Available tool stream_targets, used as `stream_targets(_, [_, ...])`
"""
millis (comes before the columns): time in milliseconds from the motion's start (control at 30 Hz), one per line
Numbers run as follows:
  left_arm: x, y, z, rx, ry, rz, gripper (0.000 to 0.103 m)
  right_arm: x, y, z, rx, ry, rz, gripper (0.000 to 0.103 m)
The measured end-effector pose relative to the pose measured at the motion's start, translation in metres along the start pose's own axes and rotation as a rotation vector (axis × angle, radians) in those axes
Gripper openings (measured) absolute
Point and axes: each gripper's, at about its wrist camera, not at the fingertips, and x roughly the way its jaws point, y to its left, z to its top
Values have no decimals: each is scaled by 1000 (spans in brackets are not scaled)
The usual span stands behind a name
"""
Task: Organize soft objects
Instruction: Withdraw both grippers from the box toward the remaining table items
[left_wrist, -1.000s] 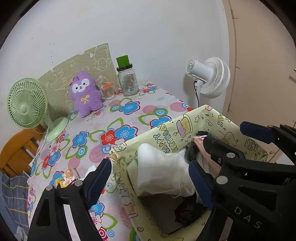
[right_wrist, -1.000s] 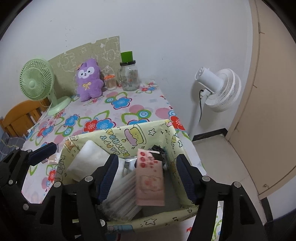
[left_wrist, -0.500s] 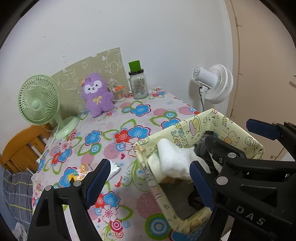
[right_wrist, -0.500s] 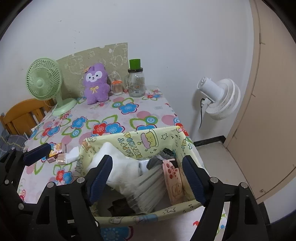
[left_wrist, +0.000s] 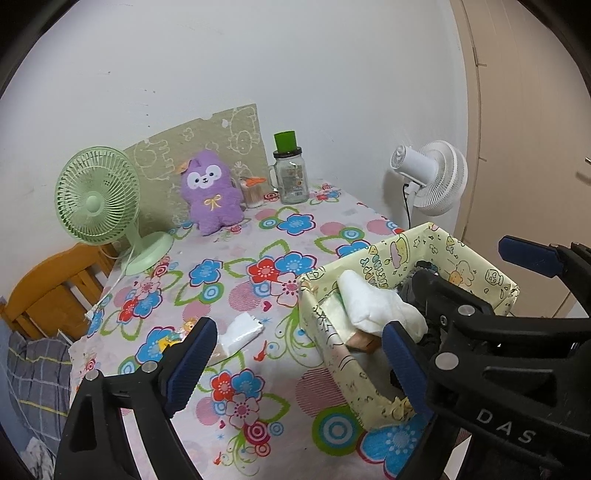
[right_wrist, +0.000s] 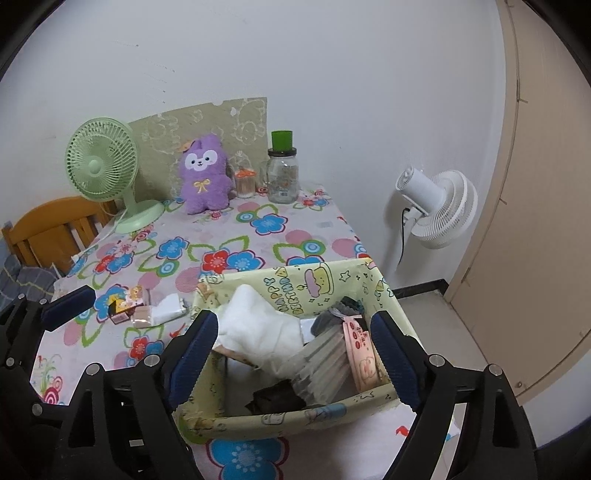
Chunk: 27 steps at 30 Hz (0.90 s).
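Observation:
A yellow cartoon-print box (left_wrist: 402, 254) (right_wrist: 295, 284) stands at the near right of the flowered table. In it lie a white cloth (left_wrist: 369, 306) (right_wrist: 258, 325), a pink packet (right_wrist: 364, 354), a clear plastic pack (right_wrist: 325, 365) and something dark (right_wrist: 277, 398). My right gripper (right_wrist: 293, 350) hovers over the box's near side, its jaws opening, pads touching nothing. Over the tablecloth left of the box, my left gripper (left_wrist: 295, 365) hangs empty, jaws opening too. A purple plush (left_wrist: 212, 195) (right_wrist: 203, 173) sits at the back. Small packets (left_wrist: 242, 328) (right_wrist: 166, 310) lie left of the box.
At the back stand a green desk fan (left_wrist: 96, 195), a glass jar with a green lid (left_wrist: 291, 177), a small orange-lidded jar (left_wrist: 253, 190) and a green board. A white fan (right_wrist: 432, 206) hangs beyond the table's right edge. A wooden chair (left_wrist: 48, 288) is at the left.
Both grippers have drawn back and up from the box, with jaws wider. The pink packet that stood between the right jaws now leans in the box's right side.

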Motion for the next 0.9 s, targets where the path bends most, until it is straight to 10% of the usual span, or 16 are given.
stream_targets(900, [-27, 56, -20, -33, -27, 17, 99, -24, 64, -2, -56, -51, 26, 92])
